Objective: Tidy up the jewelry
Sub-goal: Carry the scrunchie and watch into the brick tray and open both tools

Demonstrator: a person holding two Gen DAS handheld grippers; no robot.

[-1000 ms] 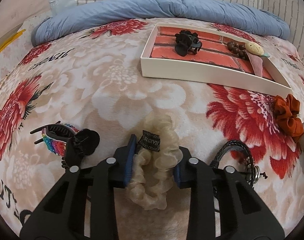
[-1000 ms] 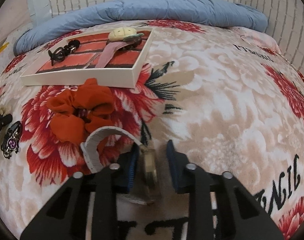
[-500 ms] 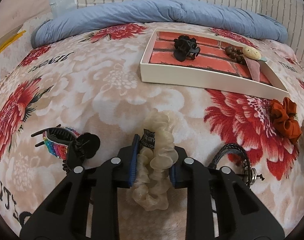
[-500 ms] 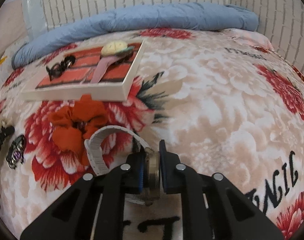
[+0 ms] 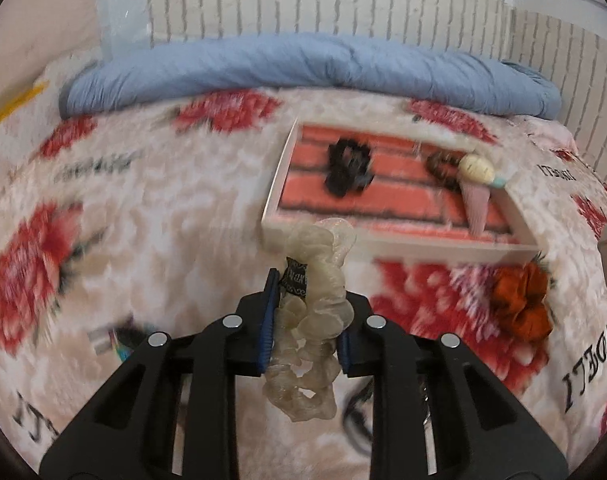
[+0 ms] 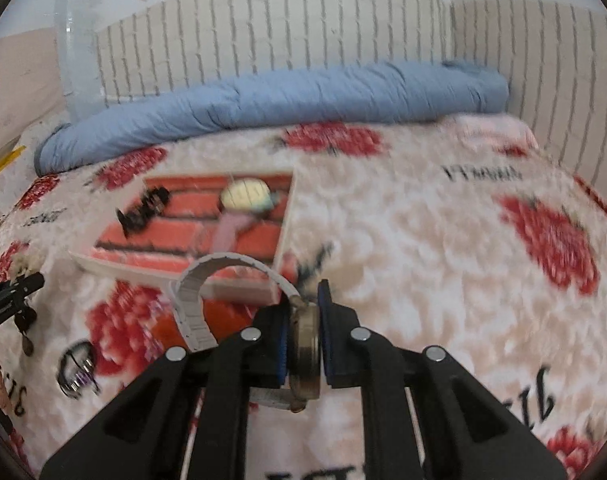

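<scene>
The left gripper is clamped on a pale cream ruffled fabric scrunchie with a small black label, its blue-padded jaws pressing the scrunchie from both sides. The scrunchie is raised above the floral fleece bedspread, and its upper loop appears in front of the near rim of the shallow white tray with a red brick-pattern base. In that tray lie a black claw hair clip, a dark beaded piece and a cream oval ornament with a pink ribbon tail. An orange fabric scrunchie lies on the bedspread just in front of the tray's right end.

The right gripper is closed narrowly on the round metal case of a wristwatch with a white band; the band arches up and to the left, its loop showing in front of the tray's near edge. A rolled blue quilt lies along the far side of the bed.
</scene>
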